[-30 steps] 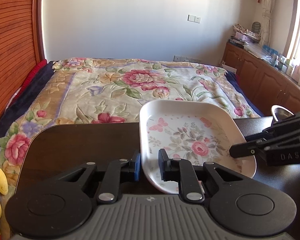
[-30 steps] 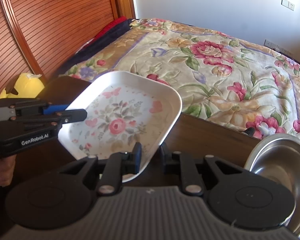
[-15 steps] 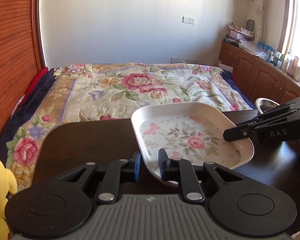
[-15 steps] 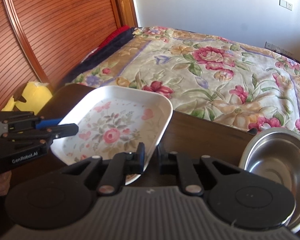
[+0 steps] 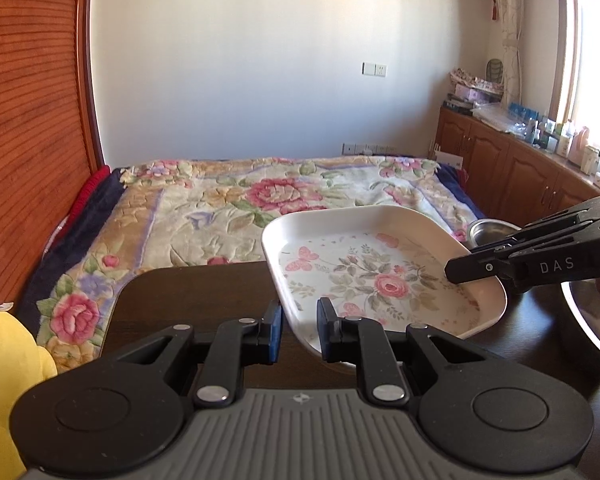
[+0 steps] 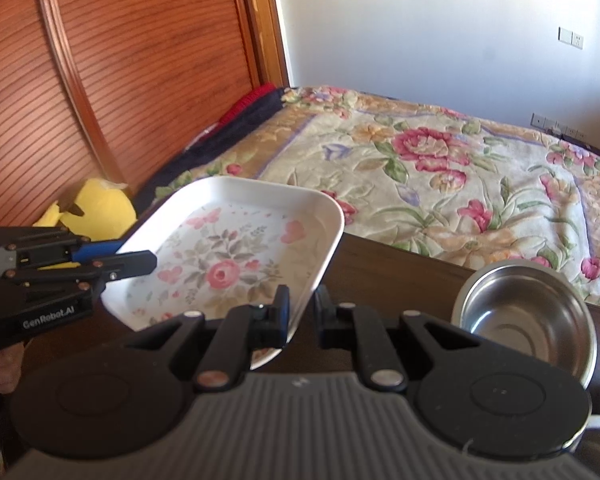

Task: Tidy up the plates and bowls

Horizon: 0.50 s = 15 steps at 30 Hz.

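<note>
A white rectangular plate with a pink flower print (image 5: pixel 380 276) hangs above the dark table (image 5: pixel 188 300), held from two sides. My left gripper (image 5: pixel 299 320) is shut on its near left rim. In the right wrist view the same plate (image 6: pixel 236 256) has its right rim pinched by my right gripper (image 6: pixel 302 312), which is shut on it. Each gripper also shows in the other's view: the right gripper (image 5: pixel 472 268) at the plate's far corner, the left gripper (image 6: pixel 140 260) at its left edge. A steel bowl (image 6: pixel 524 312) sits on the table to the right.
A second steel bowl's rim (image 5: pixel 588 320) lies at the right edge. A yellow plush toy (image 5: pixel 4 360) sits left of the table. Behind the table is a bed with a floral cover (image 5: pixel 240 208); wooden cabinets (image 5: pixel 520 172) line the right wall.
Both grippers have risen with the plate between them, and the plate now hangs closer to level. The right gripper's fingers have drawn tighter on the rim.
</note>
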Motion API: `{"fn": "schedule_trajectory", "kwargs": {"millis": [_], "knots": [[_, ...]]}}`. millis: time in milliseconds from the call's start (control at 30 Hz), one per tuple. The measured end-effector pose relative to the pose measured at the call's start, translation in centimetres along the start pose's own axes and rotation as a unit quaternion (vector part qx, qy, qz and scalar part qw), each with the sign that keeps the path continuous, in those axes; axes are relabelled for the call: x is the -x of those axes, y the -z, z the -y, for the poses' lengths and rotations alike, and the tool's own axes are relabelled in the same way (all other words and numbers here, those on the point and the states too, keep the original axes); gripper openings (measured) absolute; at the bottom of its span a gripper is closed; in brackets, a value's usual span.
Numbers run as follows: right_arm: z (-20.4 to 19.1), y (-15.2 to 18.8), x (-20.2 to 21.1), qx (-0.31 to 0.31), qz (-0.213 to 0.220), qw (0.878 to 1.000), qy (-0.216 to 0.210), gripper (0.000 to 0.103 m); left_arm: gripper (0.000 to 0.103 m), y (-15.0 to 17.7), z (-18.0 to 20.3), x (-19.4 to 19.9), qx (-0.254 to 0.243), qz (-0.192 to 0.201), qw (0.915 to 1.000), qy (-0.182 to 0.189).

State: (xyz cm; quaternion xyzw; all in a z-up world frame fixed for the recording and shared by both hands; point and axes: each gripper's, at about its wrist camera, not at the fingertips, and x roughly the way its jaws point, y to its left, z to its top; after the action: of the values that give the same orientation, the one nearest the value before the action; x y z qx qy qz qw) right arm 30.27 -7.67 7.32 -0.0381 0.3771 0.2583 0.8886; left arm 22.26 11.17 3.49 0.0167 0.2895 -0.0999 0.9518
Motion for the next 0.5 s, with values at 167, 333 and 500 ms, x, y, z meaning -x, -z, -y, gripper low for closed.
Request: {"fn": "schedule_trajectory", "kwargs": {"millis": [167,333,500], "knots": [[-0.3,0.6,1.9,0.005,0.015,1.000,-0.006,0.014,0.019,0.3,0.9,2.3,-0.006,0.012,0.9999,-0.001],[-0.5,1.6,3.4,0.007,0.024,1.000,-0.010,0.014,0.019,0.9,2.0,4.0,-0.014,0.016,0.9998,-0.005],[-0.8,2.6,4.6,0.010,0.030,0.999,-0.011,0.014,0.019,1.5,2.9,5.3,-0.024,0.016,0.9995,-0.007]]}}
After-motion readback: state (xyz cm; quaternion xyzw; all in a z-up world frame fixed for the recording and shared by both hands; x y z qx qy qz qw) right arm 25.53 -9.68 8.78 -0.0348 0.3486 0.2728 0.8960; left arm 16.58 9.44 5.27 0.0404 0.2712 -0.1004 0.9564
